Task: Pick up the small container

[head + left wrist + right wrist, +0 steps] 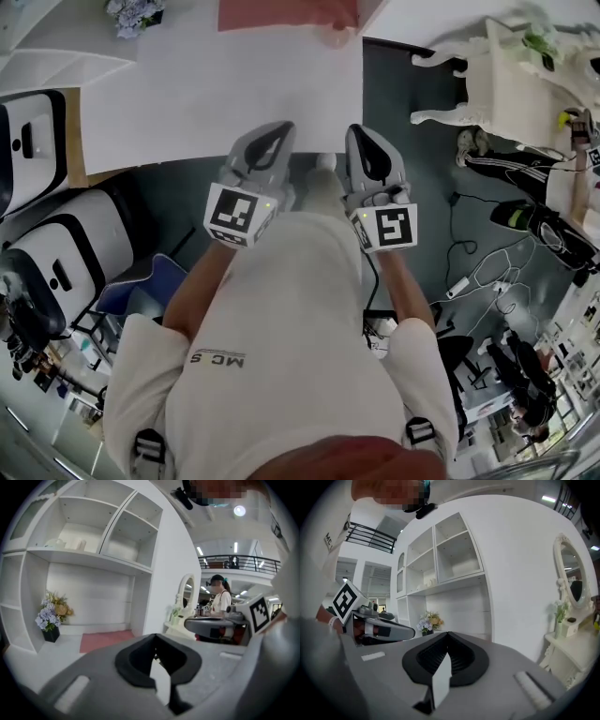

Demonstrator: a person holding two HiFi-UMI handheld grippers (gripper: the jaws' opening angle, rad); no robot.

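The person wears a white short-sleeved shirt (281, 309) with small grey lettering (217, 358); black buckles (148, 444) sit at both shoulders; the left gripper (272, 134) and right gripper (366, 137) are grey shells lined black; each bears a cube (239, 214) of black-and-white square markers.

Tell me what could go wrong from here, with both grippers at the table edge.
The left gripper and the right gripper are both shut and empty; reaching like this would probably push things away, not grasp them. The flower pot stands at the table's far left; a wide reach may knock it. Cables lie on the floor to the right; a sidestep could catch them.
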